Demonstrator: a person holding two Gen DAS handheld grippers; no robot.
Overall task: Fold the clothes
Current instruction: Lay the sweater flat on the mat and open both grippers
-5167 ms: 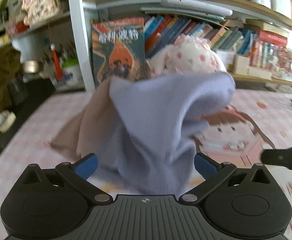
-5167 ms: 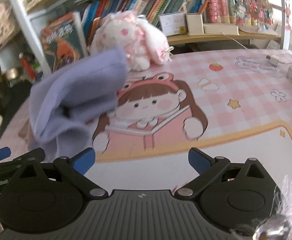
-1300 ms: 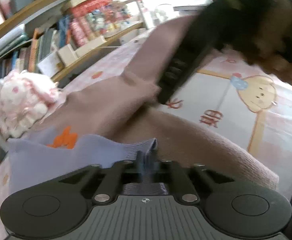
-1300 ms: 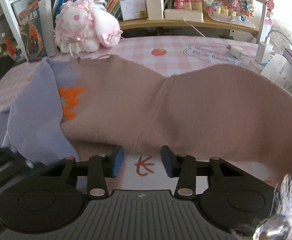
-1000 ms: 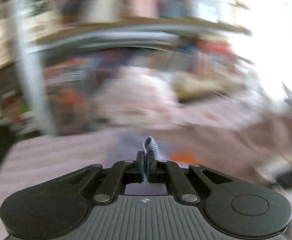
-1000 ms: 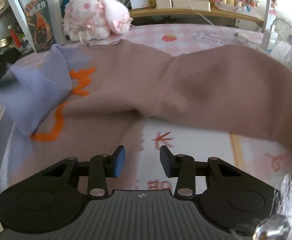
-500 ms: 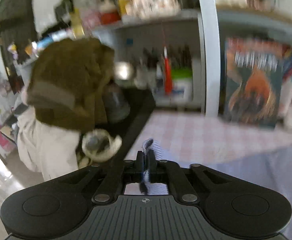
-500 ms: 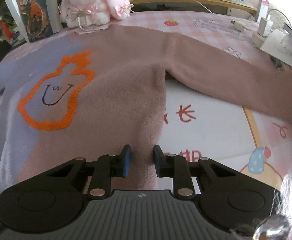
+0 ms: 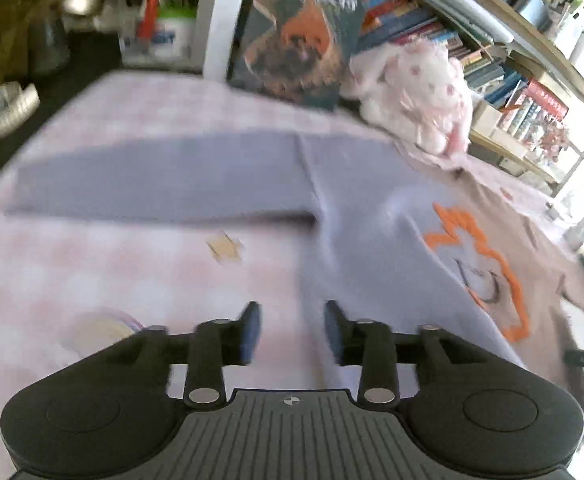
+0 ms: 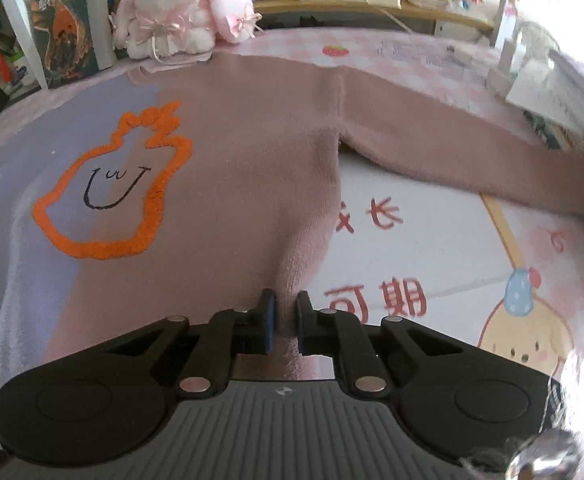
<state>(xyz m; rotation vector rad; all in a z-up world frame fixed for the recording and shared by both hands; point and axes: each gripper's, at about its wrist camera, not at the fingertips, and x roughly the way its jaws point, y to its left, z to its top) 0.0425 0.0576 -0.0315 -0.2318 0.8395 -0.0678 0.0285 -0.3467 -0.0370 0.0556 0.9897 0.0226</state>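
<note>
Sweater point(image 10: 232, 152) lies flat, hem pinched in right tool point(image 10: 283, 326); left tool point(image 9: 290, 330) opening above its edge.

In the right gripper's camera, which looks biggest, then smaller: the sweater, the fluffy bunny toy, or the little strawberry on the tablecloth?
1. sweater, filling most of the view
2. bunny toy; it sits farther back, so it may look smaller than it is
3. strawberry, tiny

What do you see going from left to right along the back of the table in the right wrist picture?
Book with the orange picture → fluffy pink-and-white bunny toy → little strawberry print on the tablecloth.
</note>
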